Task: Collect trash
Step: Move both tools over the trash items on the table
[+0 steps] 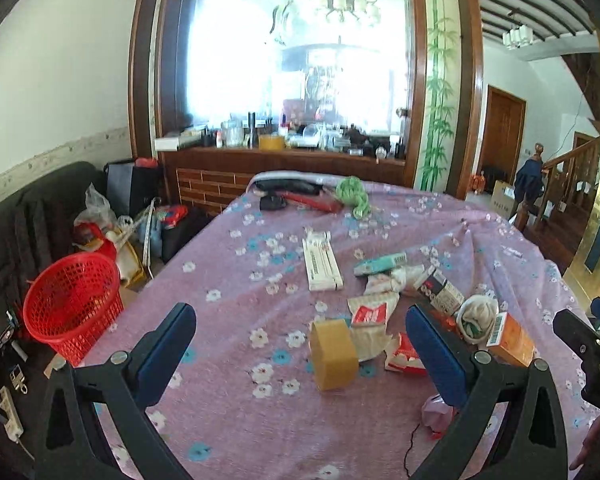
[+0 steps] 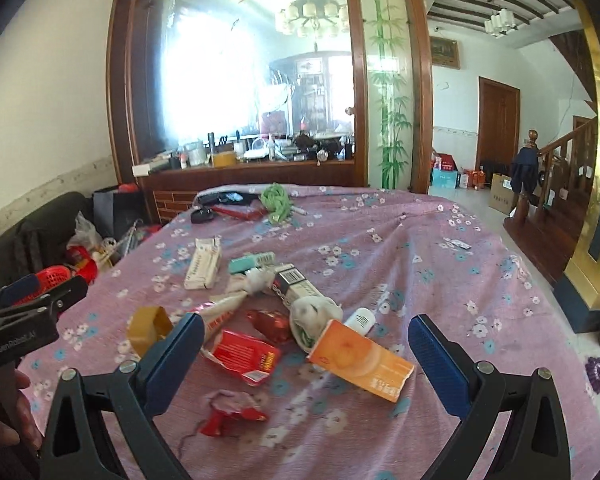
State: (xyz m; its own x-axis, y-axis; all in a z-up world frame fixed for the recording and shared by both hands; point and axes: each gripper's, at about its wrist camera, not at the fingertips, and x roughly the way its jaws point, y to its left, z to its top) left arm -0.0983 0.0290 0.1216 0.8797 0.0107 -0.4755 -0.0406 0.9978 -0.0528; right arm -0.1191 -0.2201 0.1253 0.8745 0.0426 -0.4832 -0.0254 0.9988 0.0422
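Lying between the spread, empty right tongs point(image 2: 306, 348) is the orange box point(image 2: 360, 360); left tongs point(image 1: 300, 340) gape too.

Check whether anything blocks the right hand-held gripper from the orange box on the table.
Nothing visible does. The right hand-held gripper is open and the orange box lies just ahead between its fingers, on top of the tablecloth. A white crumpled wad touches the box's far end, not the near side.
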